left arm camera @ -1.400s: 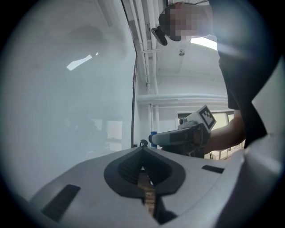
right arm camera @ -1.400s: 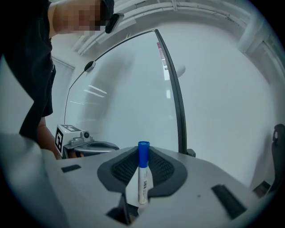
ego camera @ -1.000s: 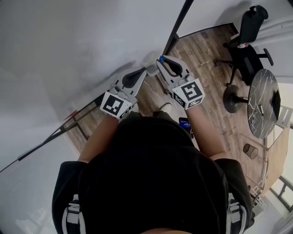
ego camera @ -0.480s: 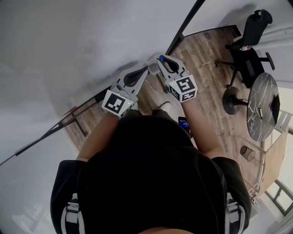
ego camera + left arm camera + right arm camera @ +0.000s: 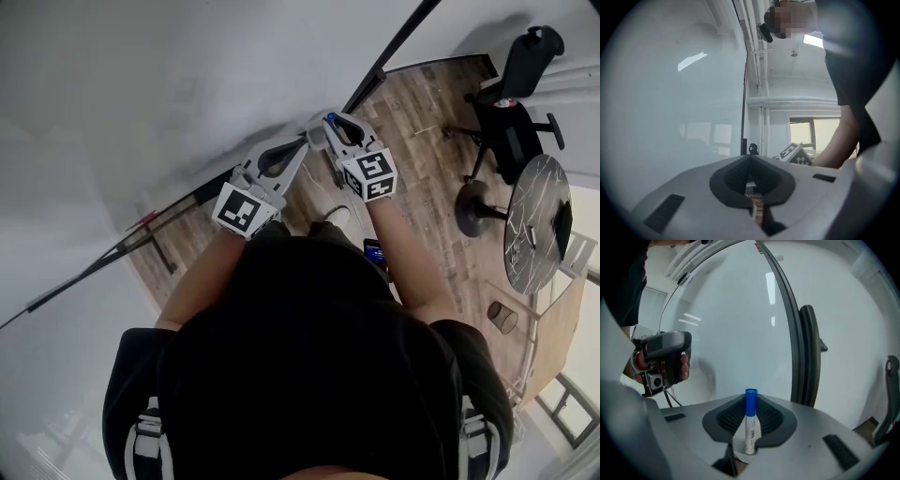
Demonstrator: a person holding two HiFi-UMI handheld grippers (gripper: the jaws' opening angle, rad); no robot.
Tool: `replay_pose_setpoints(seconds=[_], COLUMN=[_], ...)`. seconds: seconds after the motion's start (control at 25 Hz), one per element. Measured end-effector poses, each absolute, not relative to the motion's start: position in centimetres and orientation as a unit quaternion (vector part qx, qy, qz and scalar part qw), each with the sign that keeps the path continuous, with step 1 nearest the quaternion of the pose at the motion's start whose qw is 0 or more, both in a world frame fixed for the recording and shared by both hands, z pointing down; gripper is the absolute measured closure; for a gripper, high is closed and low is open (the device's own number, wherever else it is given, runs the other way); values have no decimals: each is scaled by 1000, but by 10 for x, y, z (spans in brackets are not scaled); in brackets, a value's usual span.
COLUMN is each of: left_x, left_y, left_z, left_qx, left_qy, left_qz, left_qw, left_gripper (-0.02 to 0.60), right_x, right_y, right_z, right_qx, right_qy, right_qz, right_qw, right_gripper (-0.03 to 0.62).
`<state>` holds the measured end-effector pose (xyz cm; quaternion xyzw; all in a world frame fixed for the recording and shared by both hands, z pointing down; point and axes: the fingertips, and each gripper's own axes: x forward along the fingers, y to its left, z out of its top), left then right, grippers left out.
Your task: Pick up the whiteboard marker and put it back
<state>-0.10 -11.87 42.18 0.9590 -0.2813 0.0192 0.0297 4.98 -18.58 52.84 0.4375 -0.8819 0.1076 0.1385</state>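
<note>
Marker (image 5: 750, 420) clamped cap-forward in right claw (image 5: 749, 401) for return near whiteboard (image 5: 726, 333); left claw (image 5: 750, 158) closed together, empty, held aside.

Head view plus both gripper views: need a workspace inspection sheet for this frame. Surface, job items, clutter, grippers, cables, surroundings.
Surface: whiteboard, blank where visible.
Job's things: whiteboard marker, blue cap on, cap toward the jaw tips.
Clutter: nothing seen on the board.
Grippers: right gripper shut on the marker; left gripper jaws together, empty, close beside it.
Cables: thin black cable under the left gripper.
Surroundings: wood floor, office chair, round table.
</note>
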Motion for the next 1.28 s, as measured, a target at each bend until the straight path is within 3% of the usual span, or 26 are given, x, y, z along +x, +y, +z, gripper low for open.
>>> replay_pose_setpoints(seconds=[0.6,1.28], left_x=[1,-2], left_y=[-114,-112], left_z=[425,422], left_qx=[961,959], left_qy=[-274,-279], left_qz=[24,28], left_qw=[38,39], left_gripper=[578,578], right_x=[57,67], right_y=[-189,-199], right_z=[591,593], right_qx=[436,453], right_qy=[-864,-850], right_qz=[150,160], right_qw=[204,217], right_gripper=[526,503])
